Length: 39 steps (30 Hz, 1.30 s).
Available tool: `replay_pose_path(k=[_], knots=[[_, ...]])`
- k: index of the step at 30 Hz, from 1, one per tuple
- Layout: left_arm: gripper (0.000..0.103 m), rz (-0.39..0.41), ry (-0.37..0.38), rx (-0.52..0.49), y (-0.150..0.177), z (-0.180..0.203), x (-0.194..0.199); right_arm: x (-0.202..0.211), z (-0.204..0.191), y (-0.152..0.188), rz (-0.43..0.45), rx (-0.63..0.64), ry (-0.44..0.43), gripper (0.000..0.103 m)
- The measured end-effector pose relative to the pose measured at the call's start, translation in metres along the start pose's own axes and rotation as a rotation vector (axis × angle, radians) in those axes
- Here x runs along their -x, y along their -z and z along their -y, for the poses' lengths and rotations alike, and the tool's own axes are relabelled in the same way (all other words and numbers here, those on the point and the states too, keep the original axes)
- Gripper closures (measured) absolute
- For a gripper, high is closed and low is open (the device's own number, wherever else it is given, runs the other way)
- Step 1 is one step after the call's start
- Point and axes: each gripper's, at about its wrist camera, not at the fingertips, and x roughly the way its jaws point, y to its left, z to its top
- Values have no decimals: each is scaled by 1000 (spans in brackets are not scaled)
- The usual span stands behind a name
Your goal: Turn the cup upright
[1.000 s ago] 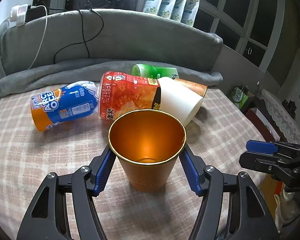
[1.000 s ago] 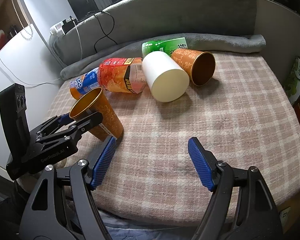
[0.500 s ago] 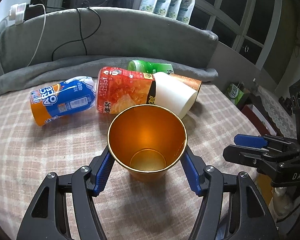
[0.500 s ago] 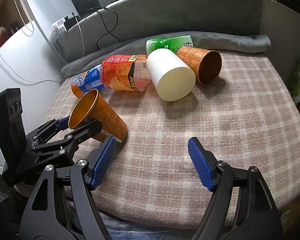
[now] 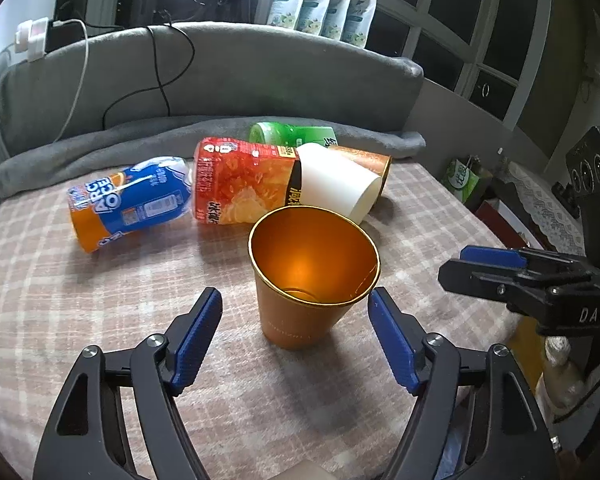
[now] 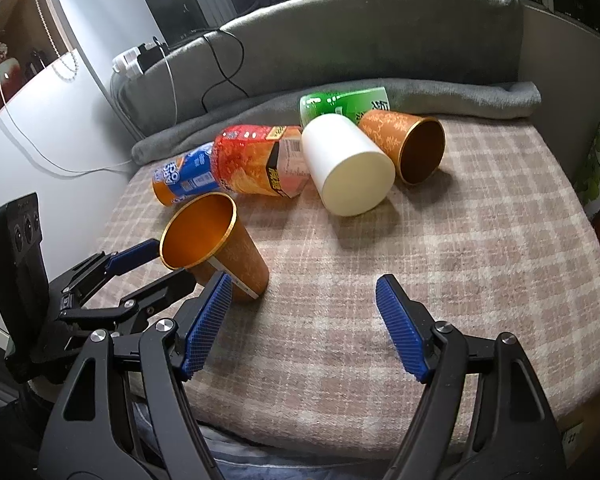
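Observation:
An orange cup with a gold rim [image 5: 306, 280] stands upright, mouth up, on the plaid cloth [image 5: 80, 300]. My left gripper [image 5: 294, 312] is open, its blue pads apart from the cup's sides and just behind it. The cup also shows in the right wrist view [image 6: 216, 244], with the left gripper [image 6: 152, 264] beside it. My right gripper [image 6: 304, 312] is open and empty over the cloth, to the right of the cup. It shows in the left wrist view [image 5: 496, 264] at the right.
Lying on their sides behind the cup: a blue-orange bottle [image 5: 132, 204], a red-orange can [image 5: 244, 182], a white cup [image 5: 336, 184], a patterned orange cup [image 6: 404, 144] and a green bottle [image 6: 340, 104]. A grey bolster [image 5: 220, 76] lies at the back. The cloth's edge drops off at the right.
My left gripper has opened and let go of the orange cup, then drawn back a little. The cup now stands alone on the cloth. The right gripper has barely moved.

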Motion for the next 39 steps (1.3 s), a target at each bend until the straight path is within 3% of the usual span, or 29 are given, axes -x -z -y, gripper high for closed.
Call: replay_pose_path(k=[6,18,24,30,39], knots=[[27,28,-14,10,6,-4,21,14,-7,-3,74,28,34,26],[21,262,-194,16,2,-14,96,35,-29,-3,224,117,179,17],[21,327,-246,51,0,-19,115,45,-37,-5,292,140,239,10],[21,394,-318,17,0,-7,127,56,-40,-6,387,138,301,2],[16,458,-350,24,-5,-4,135,72,-41,-15,510,116,364,0]])
